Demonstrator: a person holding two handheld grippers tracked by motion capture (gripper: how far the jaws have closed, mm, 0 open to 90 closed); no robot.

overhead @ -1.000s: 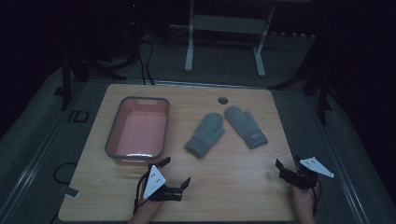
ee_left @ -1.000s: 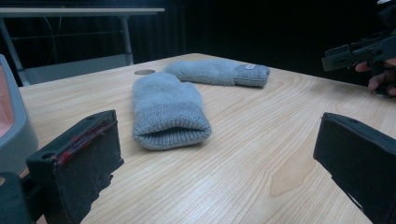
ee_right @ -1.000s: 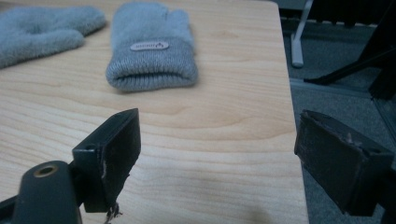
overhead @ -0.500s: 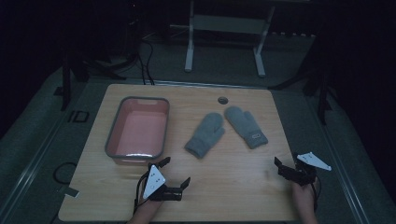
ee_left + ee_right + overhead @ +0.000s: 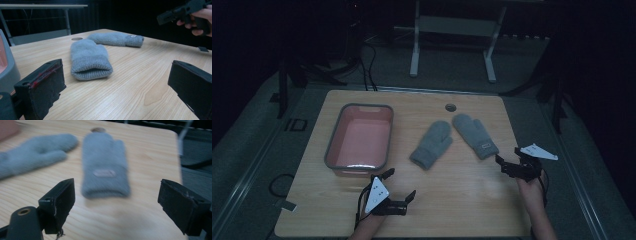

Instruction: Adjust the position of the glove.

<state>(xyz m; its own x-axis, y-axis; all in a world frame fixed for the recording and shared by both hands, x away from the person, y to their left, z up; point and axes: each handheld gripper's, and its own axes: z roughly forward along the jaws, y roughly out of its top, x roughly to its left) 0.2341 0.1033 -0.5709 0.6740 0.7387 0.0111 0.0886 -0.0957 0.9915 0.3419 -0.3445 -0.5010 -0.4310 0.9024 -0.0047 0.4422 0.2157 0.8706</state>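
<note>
Two grey mittens lie flat on the bench, just right of the pink tub (image 5: pixel 333 150). The near mitten (image 5: pixel 432 144) lies closest to the tub, its cuff toward the person. The far mitten (image 5: pixel 475 135), with a small label by its cuff, lies on the side away from the tub, fingertip ends of the two almost meeting near a round hole (image 5: pixel 450 107) in the bench (image 5: pixel 462 200).

The right gripper (image 5: pixel 508 168) hovers just past the labelled cuff, jaws wide open and empty, lined up on it. The left gripper (image 5: pixel 398 192) sits below the tub's near end, jaws also spread and empty, facing the other cuff.

The step looks like reaching for a mitten. Best to come in low, straddle the thick cuff squarely and pinch both layers.
</note>
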